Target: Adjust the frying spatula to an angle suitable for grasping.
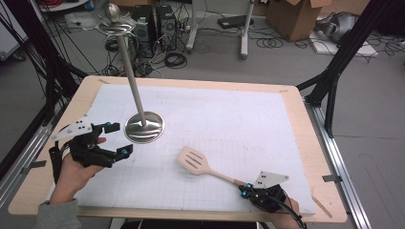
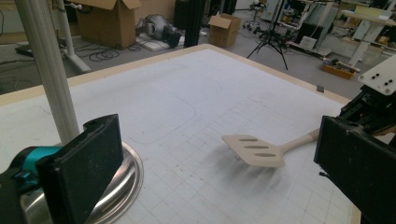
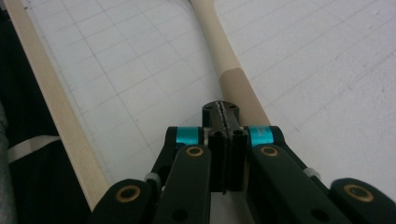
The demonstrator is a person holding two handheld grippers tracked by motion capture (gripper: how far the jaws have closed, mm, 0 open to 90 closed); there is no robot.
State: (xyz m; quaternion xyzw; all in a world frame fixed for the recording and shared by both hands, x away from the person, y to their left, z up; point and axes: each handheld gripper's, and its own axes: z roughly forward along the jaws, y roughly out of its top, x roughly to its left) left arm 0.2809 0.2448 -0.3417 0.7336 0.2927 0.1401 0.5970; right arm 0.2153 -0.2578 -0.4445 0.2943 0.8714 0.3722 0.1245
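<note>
Right tongs [image 1: 246, 190]: jaws pressed fully together at the near right edge of the counter. In the right gripper view the closed tips [image 3: 221, 113] sit at the tail of the spatula's handle, which passes under them; whether the handle is actually pinched I cannot tell.
Left tongs [image 1: 116, 140]: jaws spread wide with nothing between them, held in a hand [image 1: 76, 169] at the near left, just beside the stand's base.
Spatula: a pale beige slotted plastic spatula [image 1: 195, 161] lies on the white gridded mat, blade pointing toward the middle of the counter, handle running to the right tongs. In the left gripper view its blade [image 2: 256, 150] shows three slots.
Stand: a brushed-metal stand with a round base [image 1: 144, 127] and a tall thin pole [image 1: 131, 71], left of centre, well apart from the spatula.
Counter: light wooden counter [image 1: 305, 129] under the mat [image 1: 239, 119].
</note>
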